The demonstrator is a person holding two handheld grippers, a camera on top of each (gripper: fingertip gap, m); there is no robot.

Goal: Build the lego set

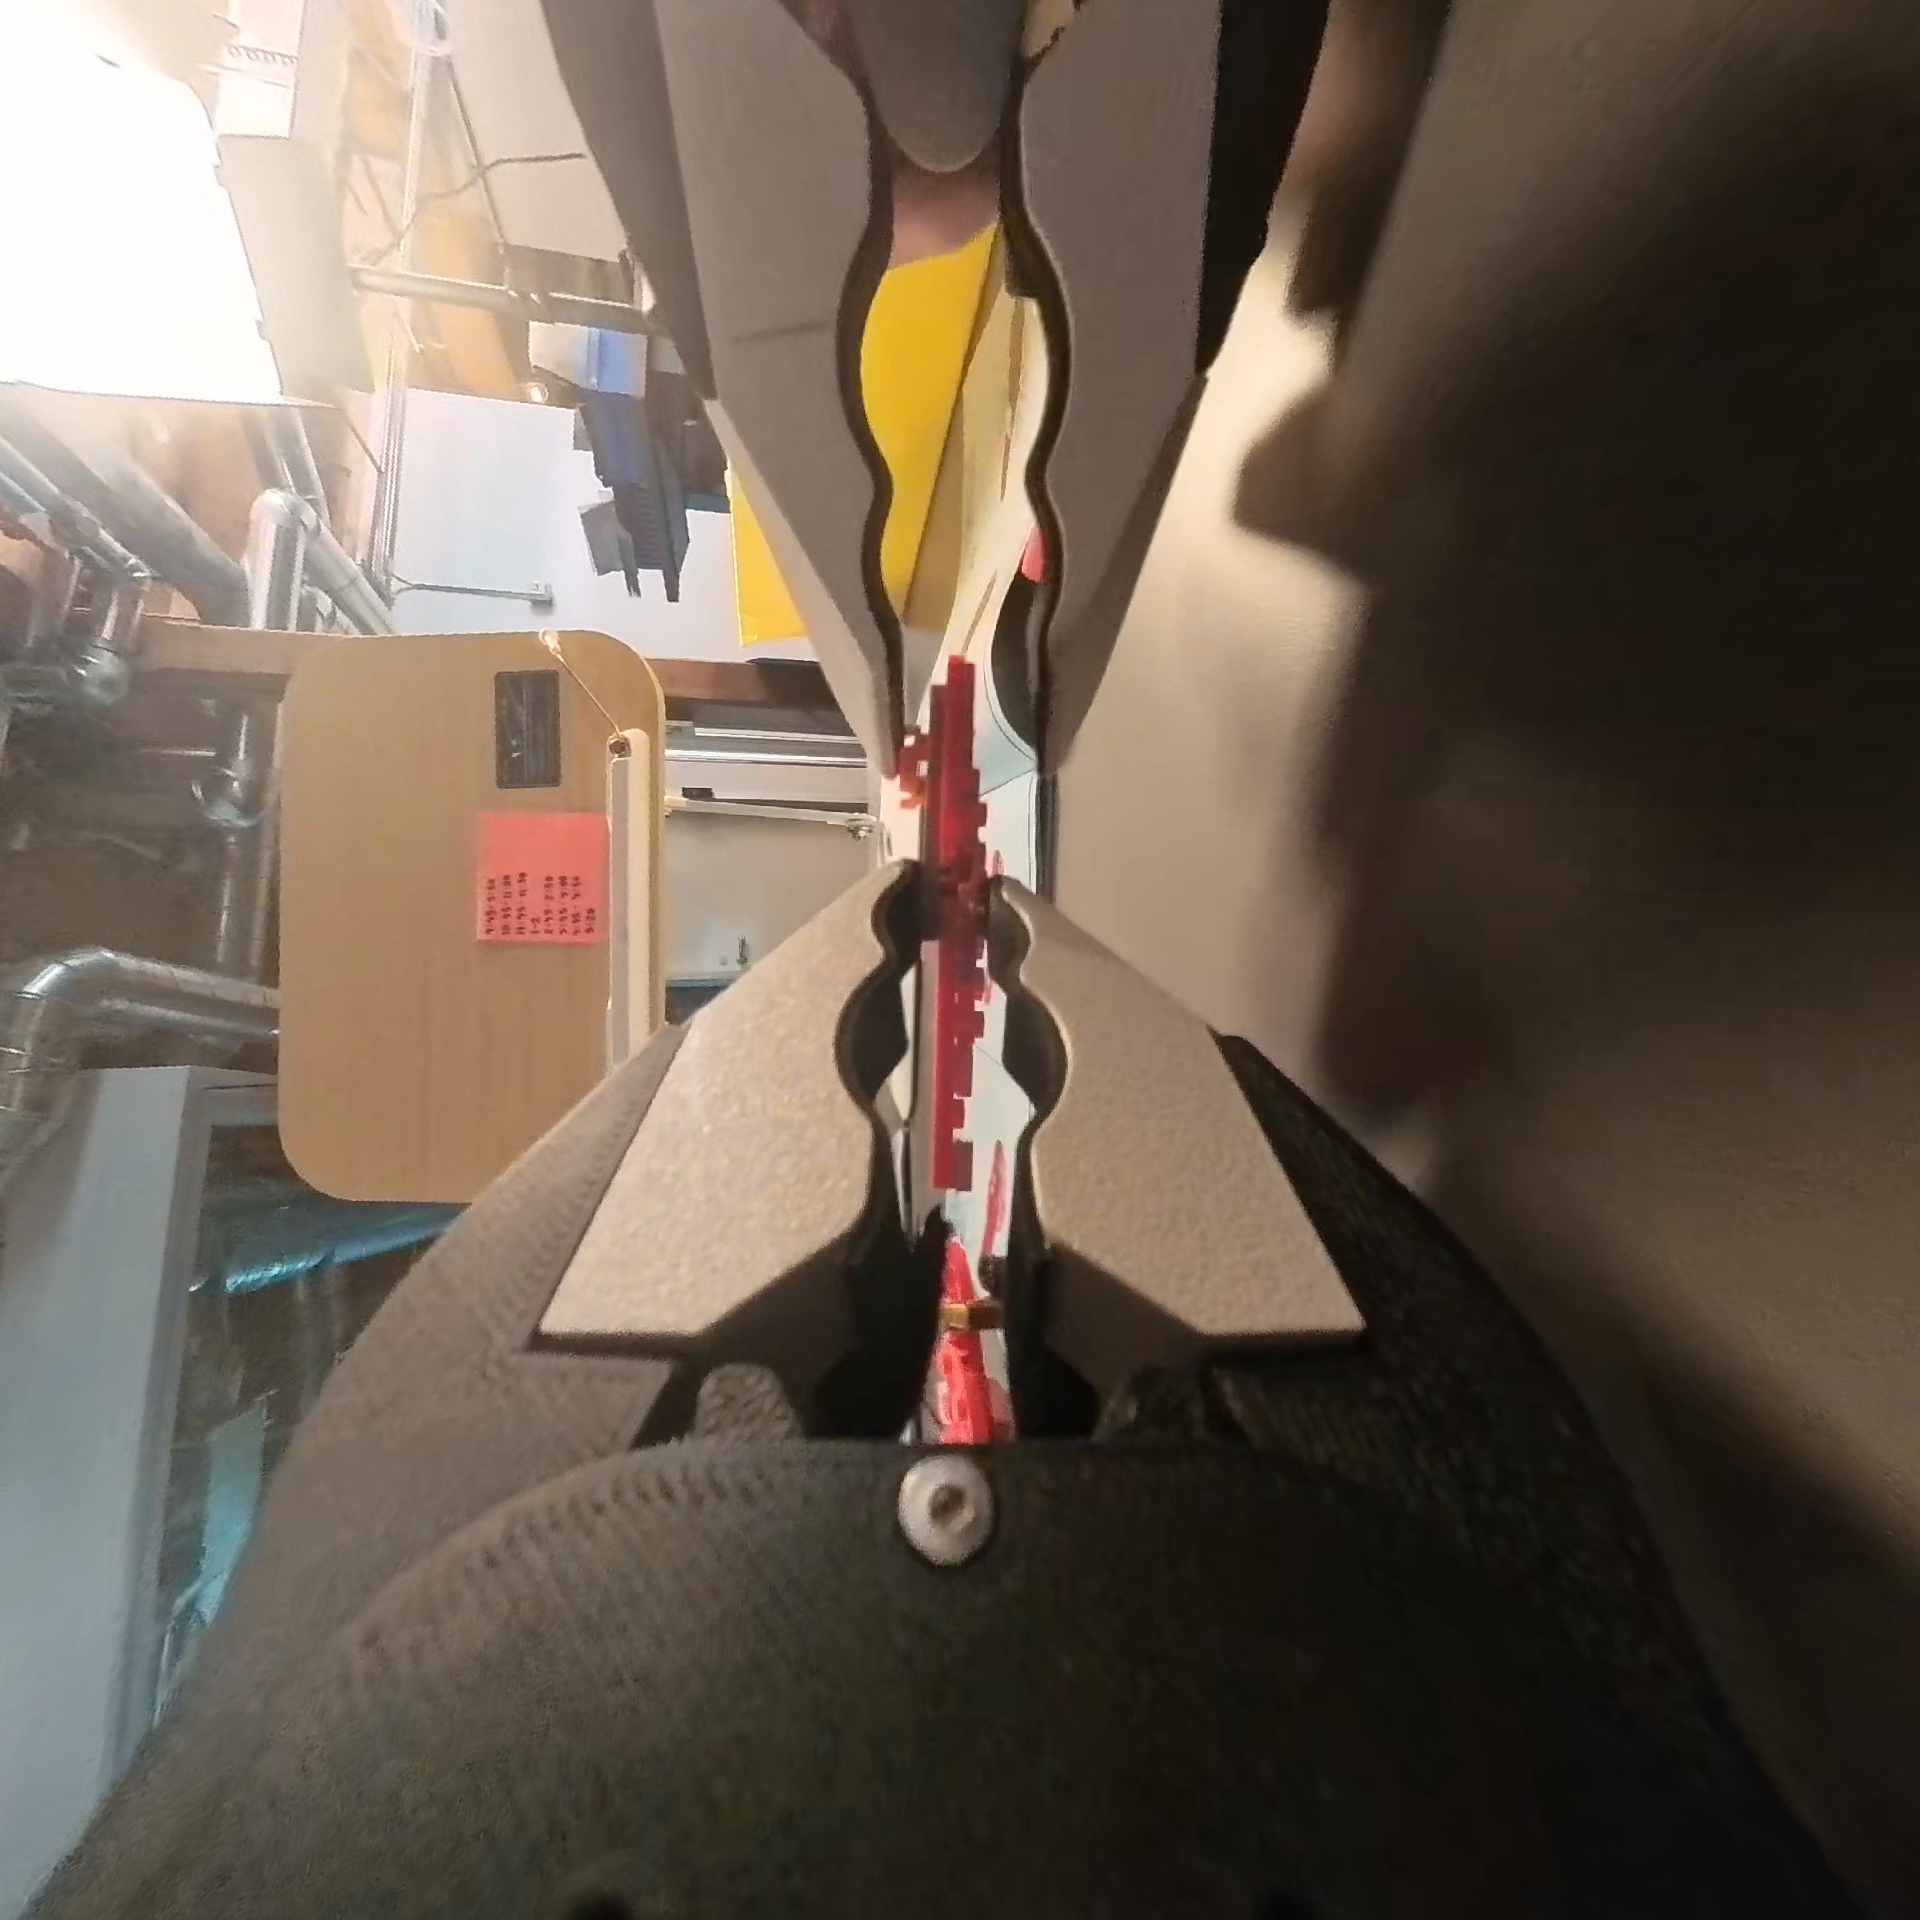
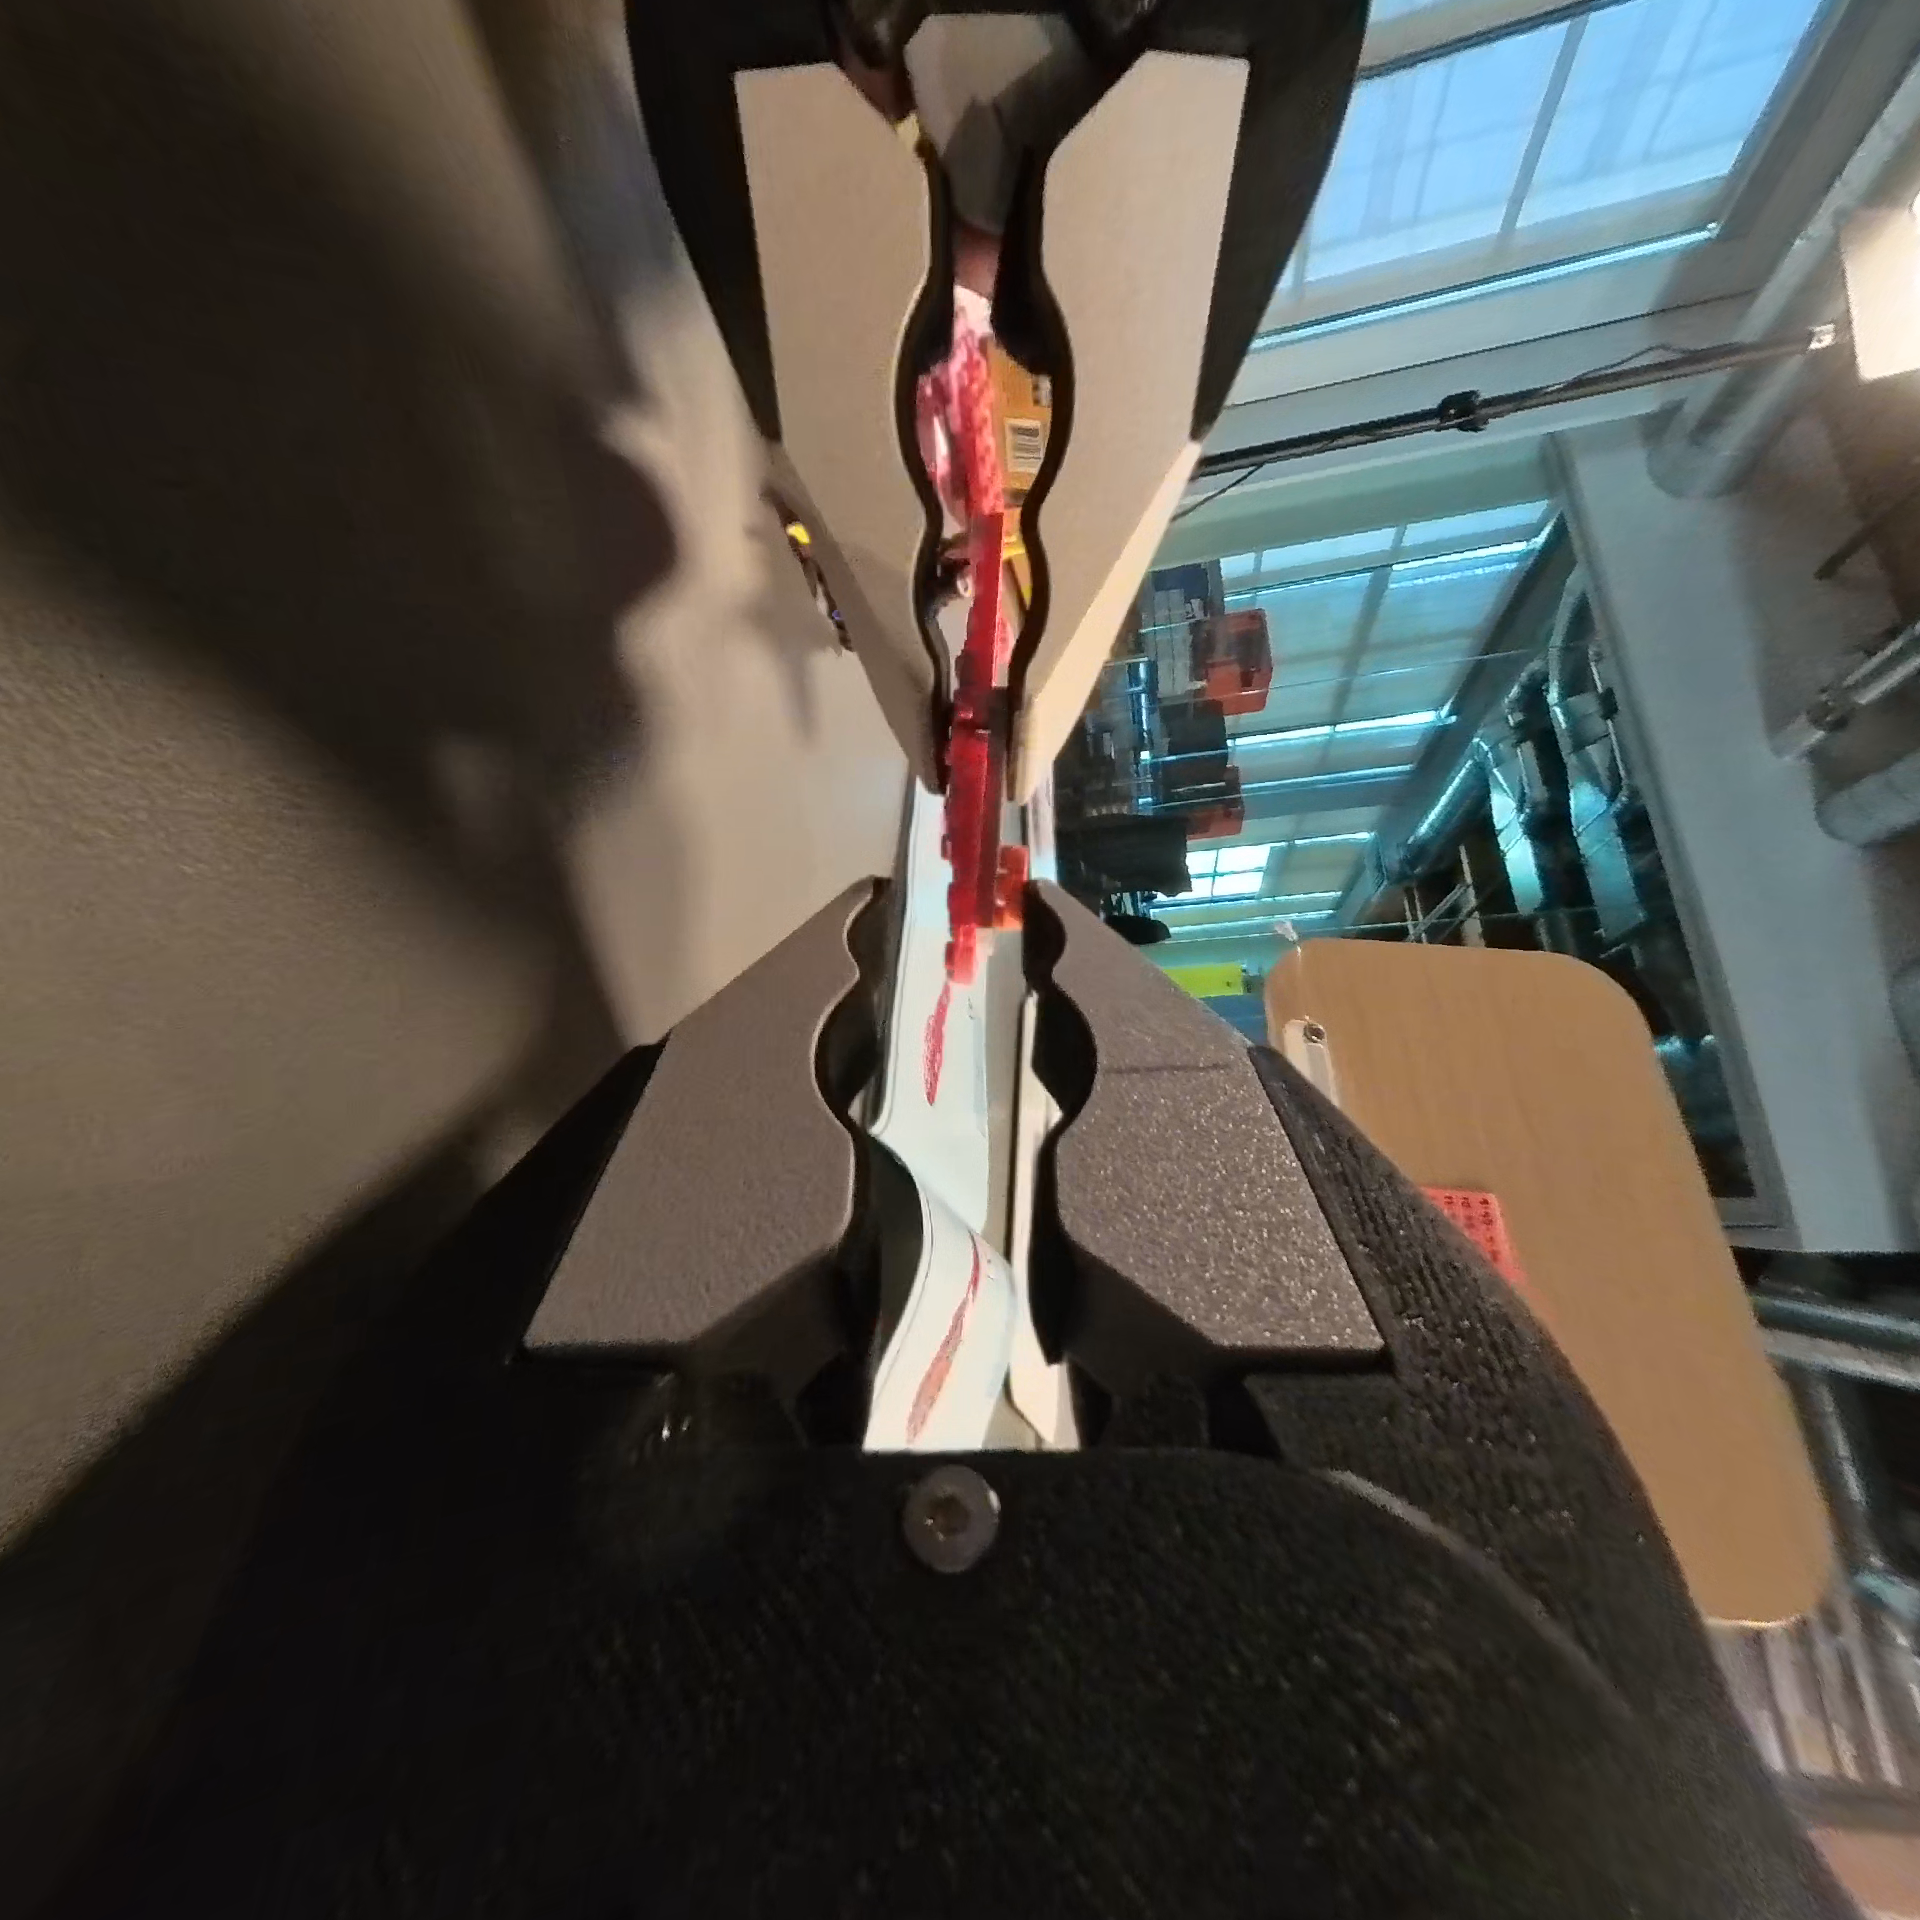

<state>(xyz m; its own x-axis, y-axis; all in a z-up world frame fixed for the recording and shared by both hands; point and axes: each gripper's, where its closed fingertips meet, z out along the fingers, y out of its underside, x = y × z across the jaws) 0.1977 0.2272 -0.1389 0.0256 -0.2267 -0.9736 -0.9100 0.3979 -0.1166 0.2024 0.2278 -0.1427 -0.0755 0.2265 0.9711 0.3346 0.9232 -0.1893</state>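
the left tongs (image 1: pixel 951 883) are clamped on a flat red plastic piece (image 1: pixel 951 790), thin and see-through with stepped, blocky edges like a jigsaw bit. the right tongs (image 2: pixel 951 894) sit apart around the other end of that same red piece (image 2: pixel 977 831): one fingertip just touches a small red nub on it, and the other has a clear gap, so they aren't really gripping. the two tongs face each other nose to nose, with the piece held on edge between them over a white printed sheet (image 2: pixel 935 1247) with red marks. so the piece is up in the air and held from one side only; no way to tell what's left to do. the fingers are matte grey with wavy dark pads (image 1: pixel 873 997). a light wooden board (image 1: pixel 436 914) carrying a pink sticky note (image 1: pixel 540 878) sits off to the side.
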